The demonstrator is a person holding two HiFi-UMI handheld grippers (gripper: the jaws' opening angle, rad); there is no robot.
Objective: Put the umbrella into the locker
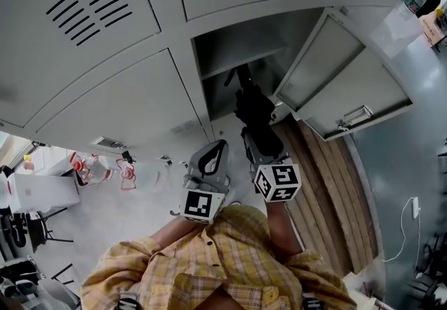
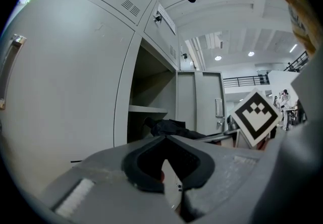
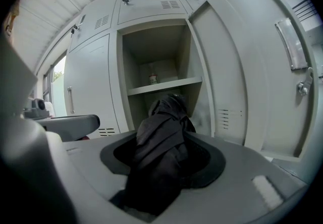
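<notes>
At the open locker (image 1: 237,40), dead ahead at 12 o'clock from the person (image 1: 223,260), its door (image 1: 349,85) is swung out toward 2 o'clock. Right gripper (image 1: 253,135) is clamped on the umbrella (image 1: 253,107): black, folded, fabric bunched between the jaws and spilling out behind them. Umbrella points at 12 o'clock, straight at the opening. Its front end sits at the mouth of the lower bay, just under the shelf (image 3: 161,86); can't tell how far past the frame it reaches. The rest of it is outside, in the jaws. Left gripper (image 1: 221,146) sits at 9 o'clock of the right one, just beside it, jaws closed tip to tip with nothing between them, clear of the umbrella. From the left gripper view the umbrella lies roughly level across the opening, right gripper's marker cube at 3 o'clock of it. Upper bay, above the shelf, has one small can (image 3: 153,78) at the back. Neighbouring doors at 9 and 10 o'clock are closed. Wood-plank floor strip (image 1: 328,183) runs at 4 o'clock, under the open door.
</notes>
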